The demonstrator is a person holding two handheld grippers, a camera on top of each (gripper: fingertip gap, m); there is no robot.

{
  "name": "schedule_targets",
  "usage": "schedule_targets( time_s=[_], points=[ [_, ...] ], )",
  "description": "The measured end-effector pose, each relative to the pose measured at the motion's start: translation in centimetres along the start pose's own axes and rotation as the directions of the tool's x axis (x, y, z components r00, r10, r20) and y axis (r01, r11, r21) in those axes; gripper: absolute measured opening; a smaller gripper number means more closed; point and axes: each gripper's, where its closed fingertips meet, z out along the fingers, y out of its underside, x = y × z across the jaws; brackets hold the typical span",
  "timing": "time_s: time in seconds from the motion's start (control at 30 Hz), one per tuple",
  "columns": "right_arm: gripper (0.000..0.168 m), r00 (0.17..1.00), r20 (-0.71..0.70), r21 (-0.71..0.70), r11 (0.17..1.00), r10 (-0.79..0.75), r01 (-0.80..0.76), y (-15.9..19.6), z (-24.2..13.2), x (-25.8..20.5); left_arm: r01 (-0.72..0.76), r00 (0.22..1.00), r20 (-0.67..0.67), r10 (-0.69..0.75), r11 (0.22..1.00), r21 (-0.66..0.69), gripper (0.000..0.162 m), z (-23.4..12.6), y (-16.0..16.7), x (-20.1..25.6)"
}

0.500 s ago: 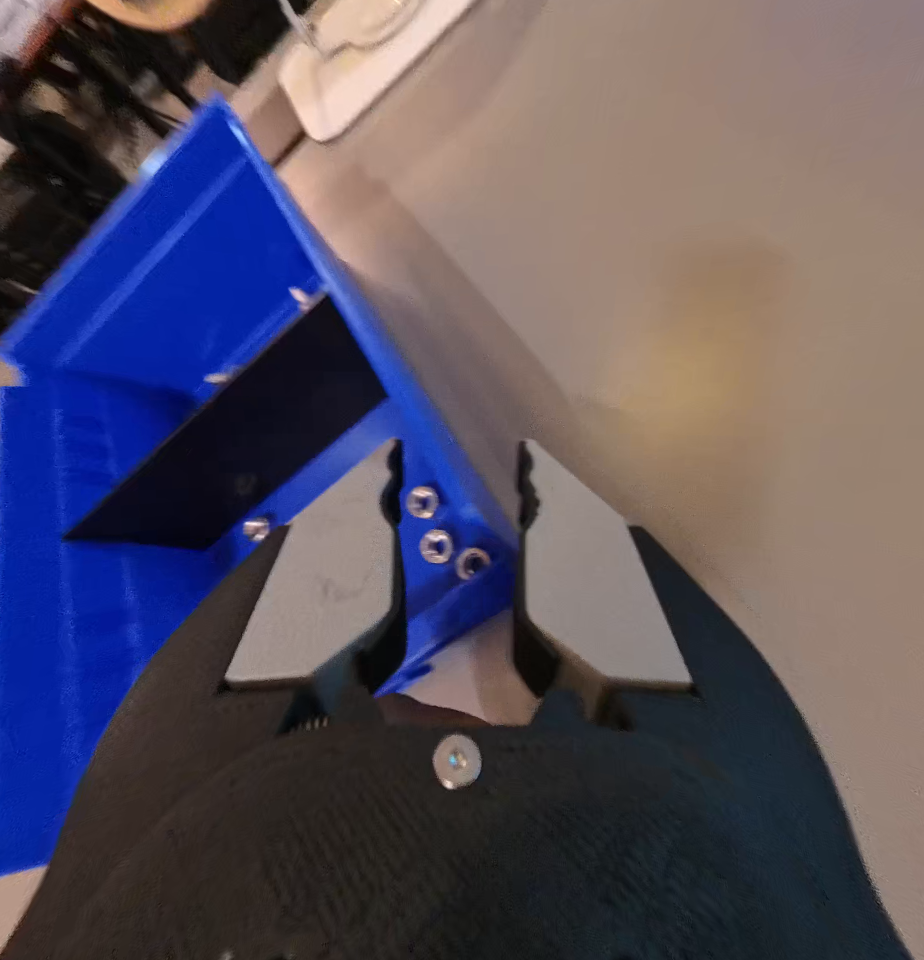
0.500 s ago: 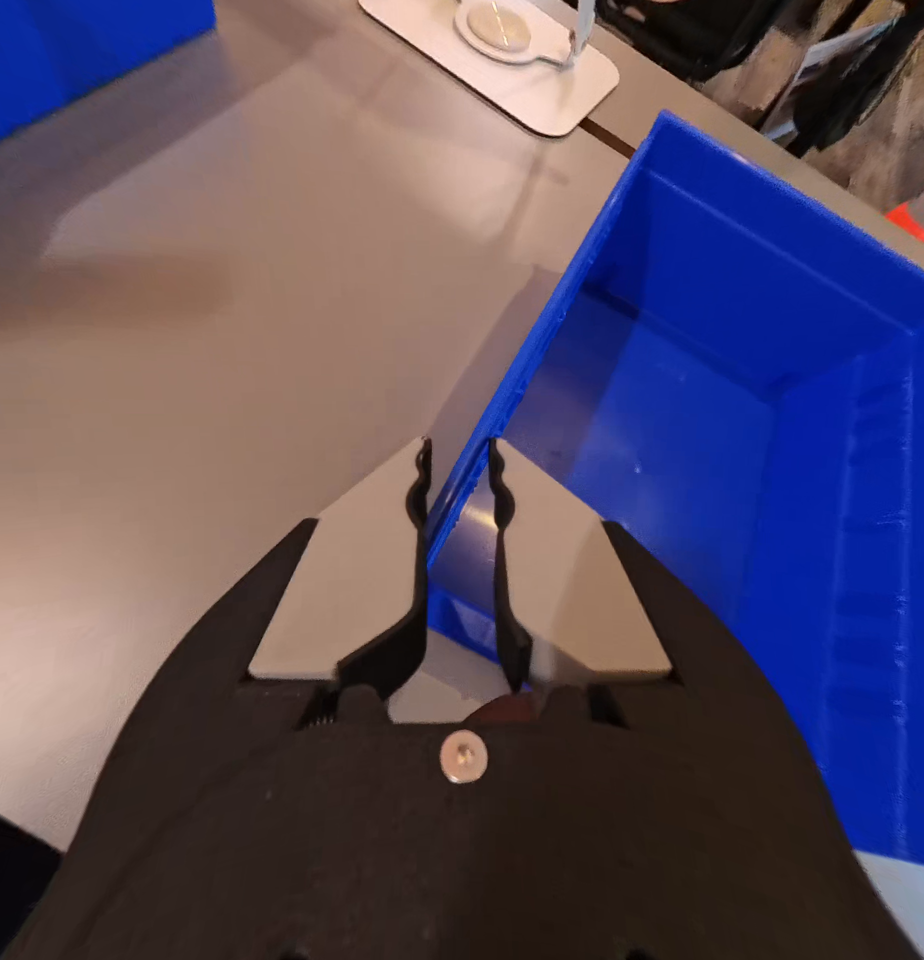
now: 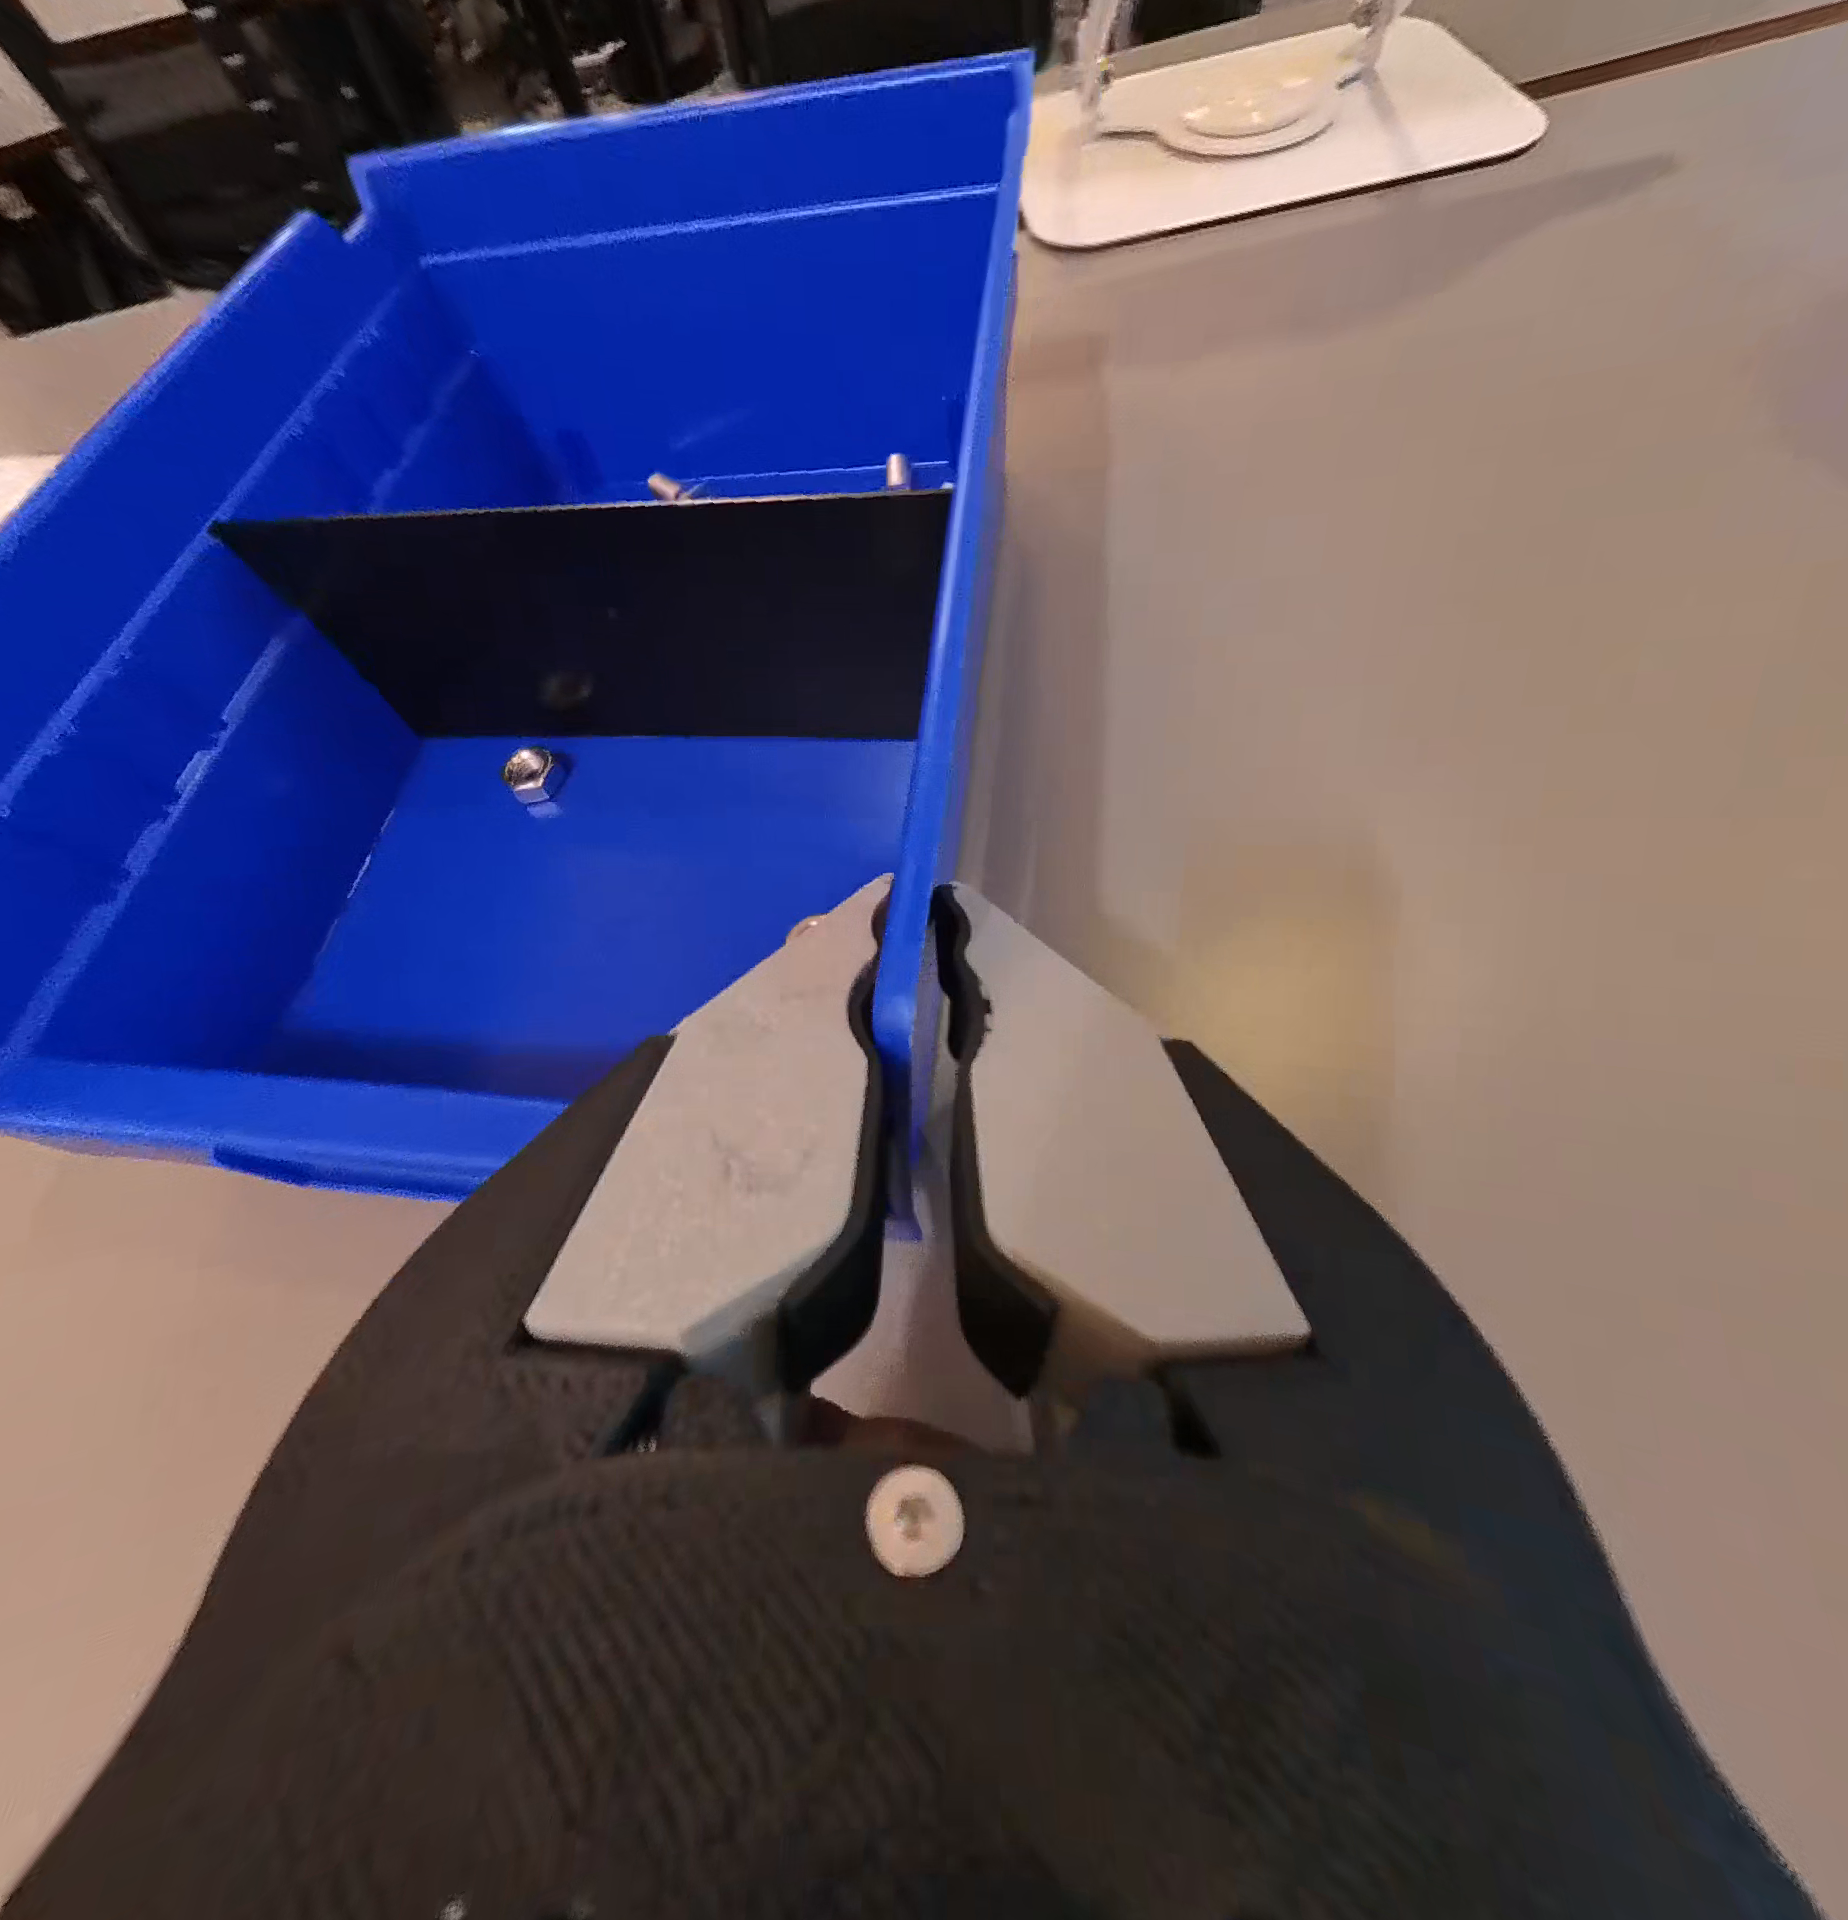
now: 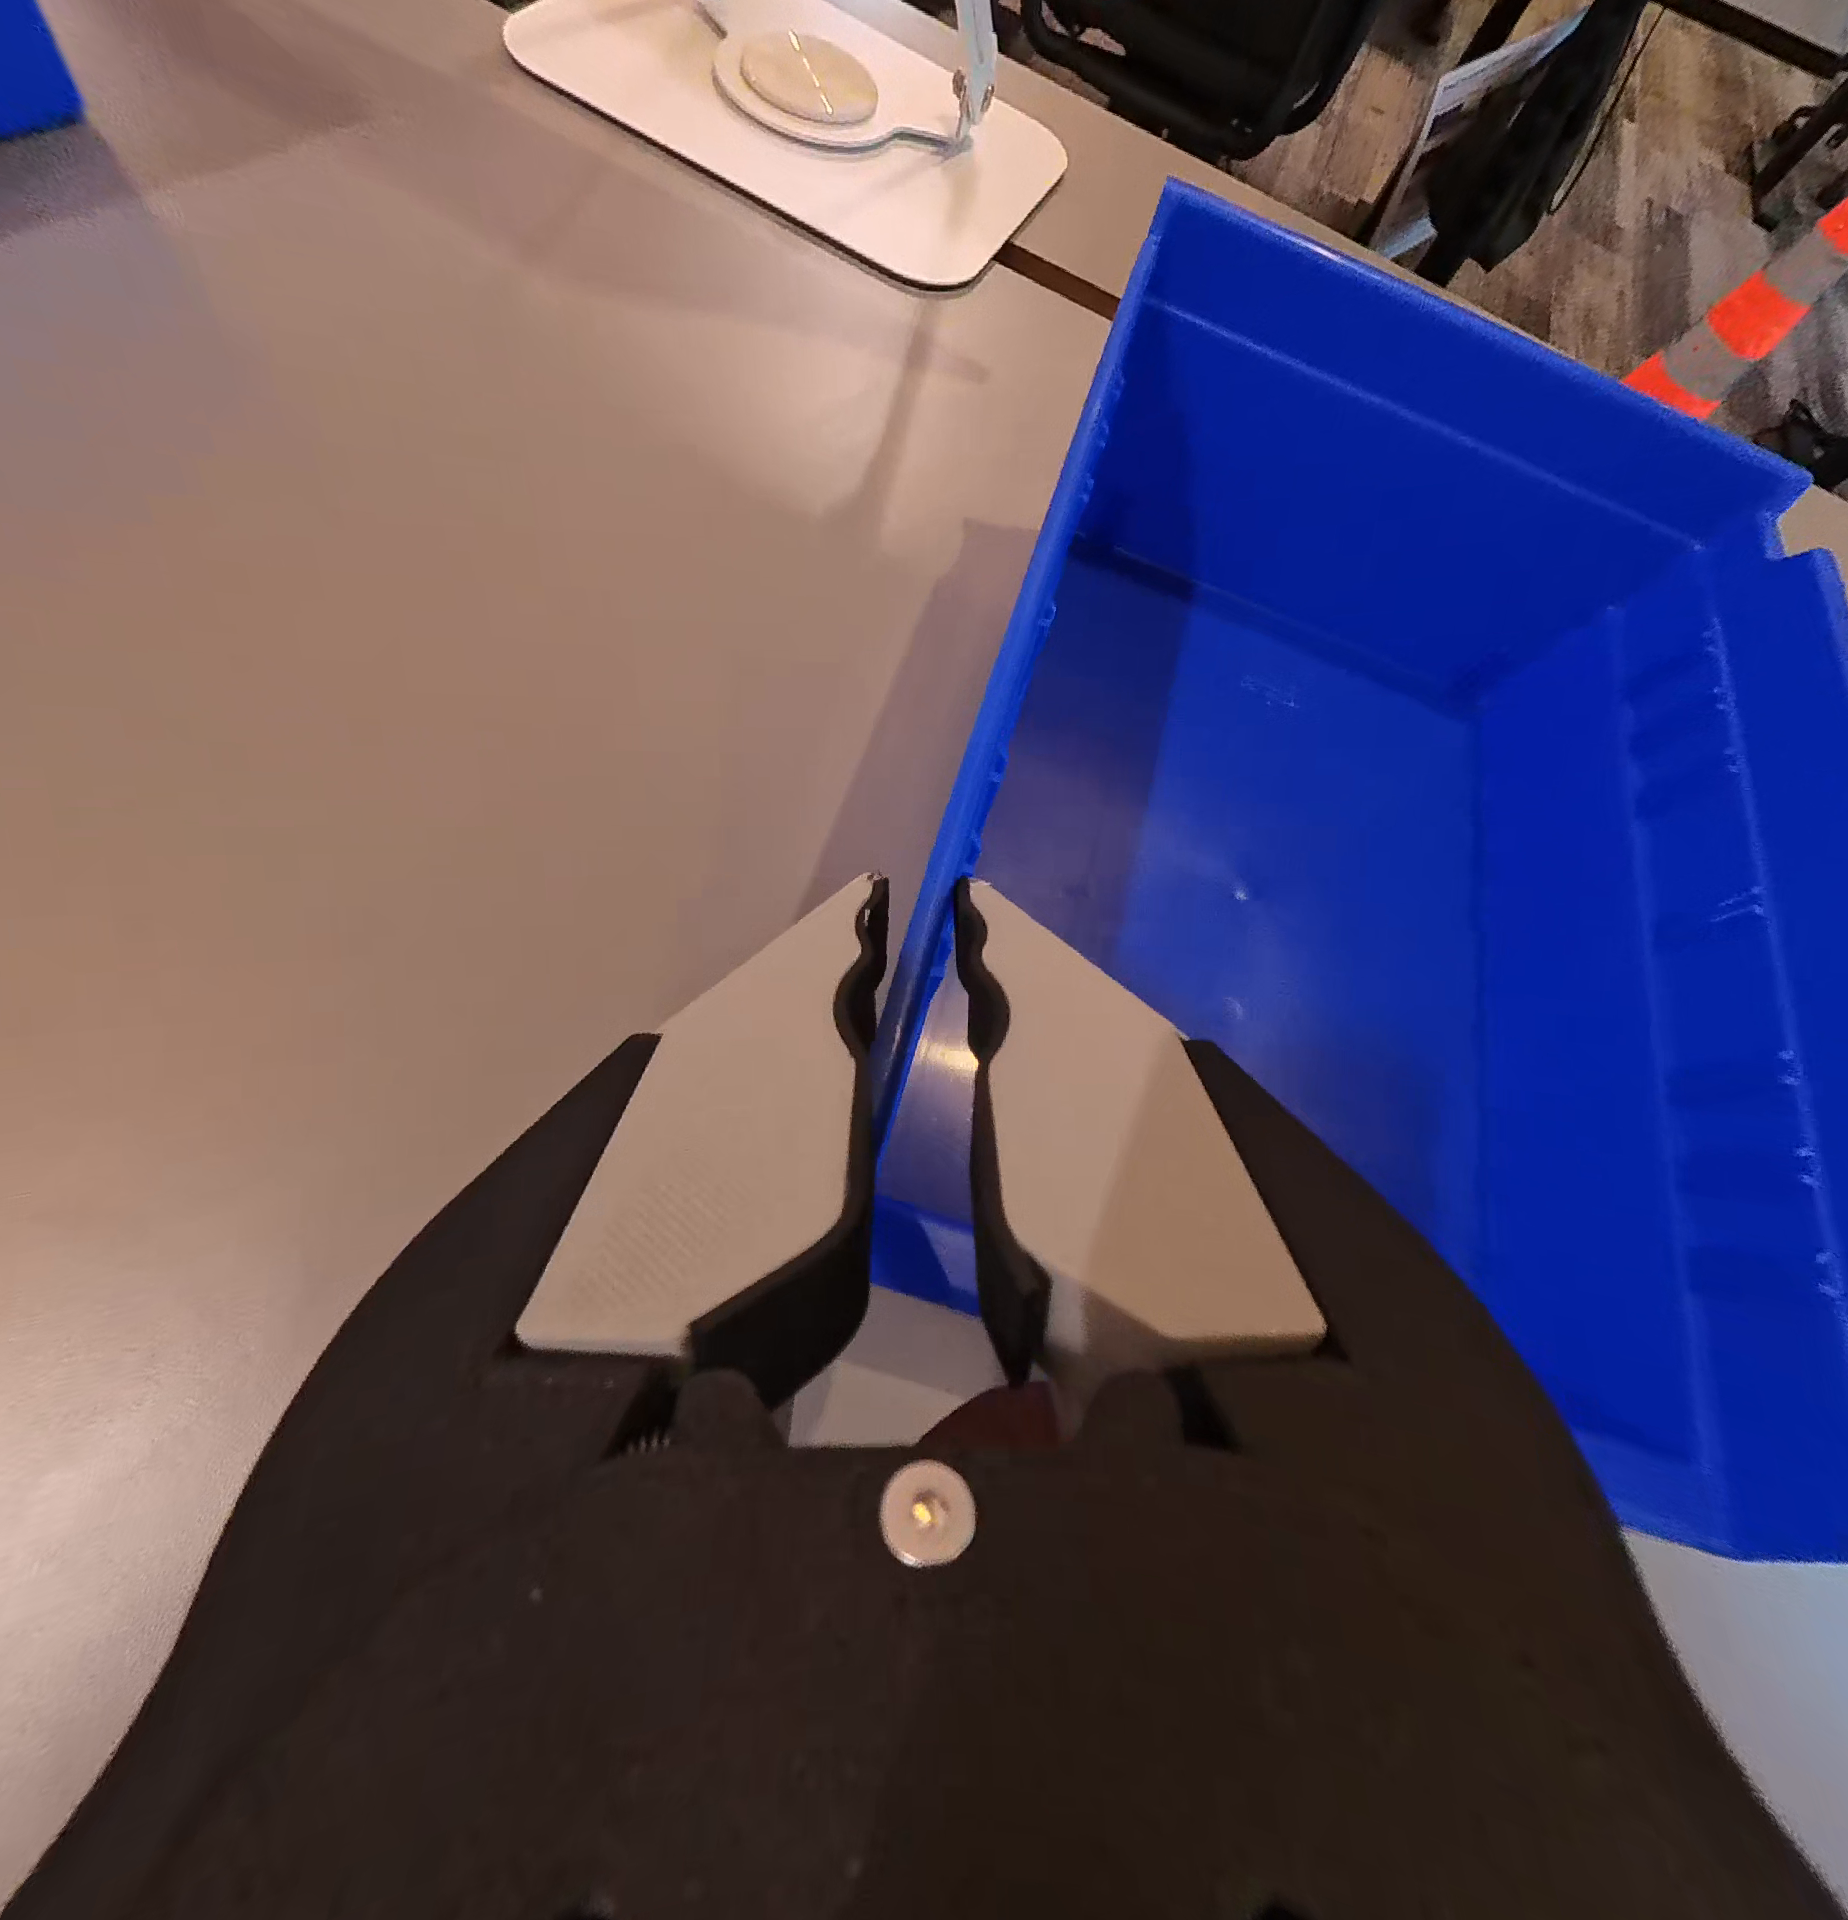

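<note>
In the left wrist view a blue bin (image 3: 691, 312) stands level on the grey table (image 3: 1471, 727). A black divider (image 3: 639, 613) splits it. A steel nut (image 3: 530, 774) lies in the near compartment, and bolts (image 3: 896, 473) show behind the divider. My left gripper (image 3: 909, 904) is shut on this bin's right wall near the front corner. In the right wrist view a second blue bin (image 4: 1367, 468) is empty. My right gripper (image 4: 920, 894) is shut on its left wall near the front corner.
A white flat base with a round disc (image 3: 1284, 135) sits at the table's far edge; it also shows in the right wrist view (image 4: 795, 135). A blue corner (image 4: 6, 62) shows at the far left. Dark furniture and an orange-striped post (image 4: 1751, 312) stand beyond the table. One gripper's finger ends stand about 40 cm off the other's.
The divided bin, tilted steeply in my left gripper before, now sits level, and nuts that lay at its near corner have spread. The right gripper and empty bin have barely moved.
</note>
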Motion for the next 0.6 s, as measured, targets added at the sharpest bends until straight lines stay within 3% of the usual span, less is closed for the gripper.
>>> schedule_targets(
  time_s=[0.13, 0.33, 0.47, 0.6],
  points=[
    [0.012, 1.0, 0.019, 0.016, 1.0, 0.015, -0.015, -0.4, 0.3, -0.6, -0.013, 0.997, 0.076, 0.013, 1.0, 0.002, 0.003, 0.0, -0.1, 0.2],
    [0.014, 0.999, 0.038, 0.028, 0.999, 0.019, -0.02, -0.5, 0.4, -0.9, -0.047, 0.998, 0.051, 0.043, 0.997, 0.064, 0.006, 0.9, -2.0, 2.4],
    [0.021, 0.995, 0.09, 0.052, 0.998, 0.033, -0.038, -0.6, 0.3, -1.3, -0.044, 0.999, 0.009, 0.044, 0.996, 0.082, 0.024, 1.1, -2.6, 2.9],
    [0.029, 0.996, 0.078, 0.144, 0.989, 0.031, -0.042, -2.3, -1.3, -1.2, 0.007, 0.998, -0.07, 0.002, 0.991, 0.133, 0.045, -1.1, -3.8, 2.8]
  ],
)
